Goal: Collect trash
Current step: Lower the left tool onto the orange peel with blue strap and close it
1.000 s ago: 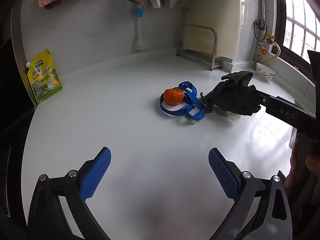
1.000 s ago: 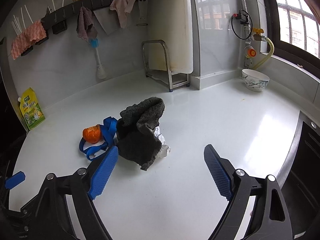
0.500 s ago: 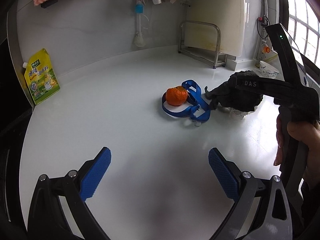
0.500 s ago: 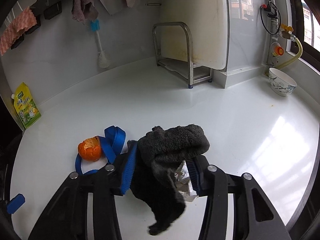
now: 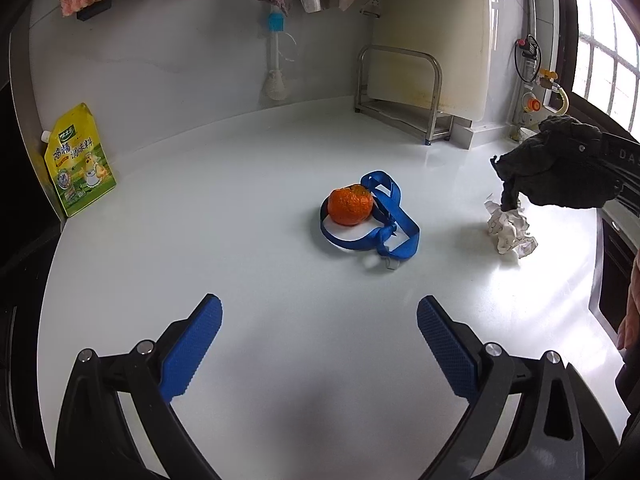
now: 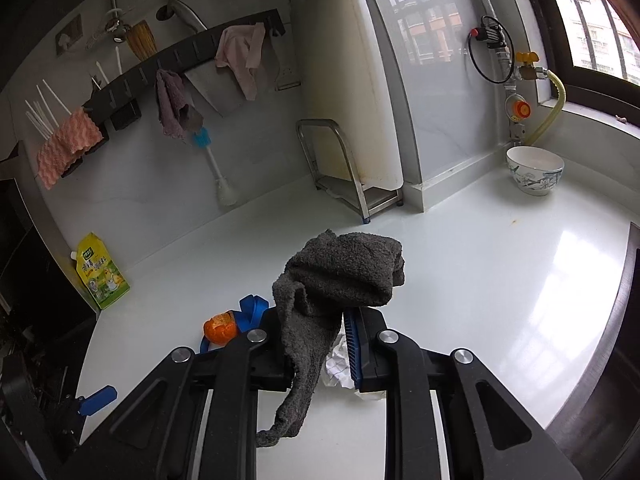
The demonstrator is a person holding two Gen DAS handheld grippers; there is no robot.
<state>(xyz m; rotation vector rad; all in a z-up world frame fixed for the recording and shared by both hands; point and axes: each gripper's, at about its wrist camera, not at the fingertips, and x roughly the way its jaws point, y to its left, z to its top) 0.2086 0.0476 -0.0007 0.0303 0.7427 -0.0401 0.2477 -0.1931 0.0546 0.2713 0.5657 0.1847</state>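
My right gripper [image 6: 314, 328] has a dark grey cloth [image 6: 344, 268] pinched between its pads, and its jaws are still closing on it. The cloth hangs clear of the white counter [image 5: 240, 184]. Just below it lies a crumpled paper ball [image 5: 510, 232], uncovered. In the left wrist view the lifted cloth [image 5: 556, 164] shows at the right edge. An orange peel [image 5: 350, 206] sits inside a looped blue strap [image 5: 400, 216] at mid-counter. My left gripper [image 5: 320, 320] hovers open over bare counter, well short of the orange peel, with nothing between its fingers.
A yellow seasoning pouch [image 5: 78, 162] leans at the far left wall. A metal rack [image 5: 400, 92] stands at the back beside a white panel. A patterned bowl [image 6: 534, 172] sits near the window corner. Rags and a brush hang on the wall rail. The counter edge drops off at right.
The right gripper went from wide open to clamped on the grey cloth and raised it off the paper ball, which now shows. The left gripper stayed put.
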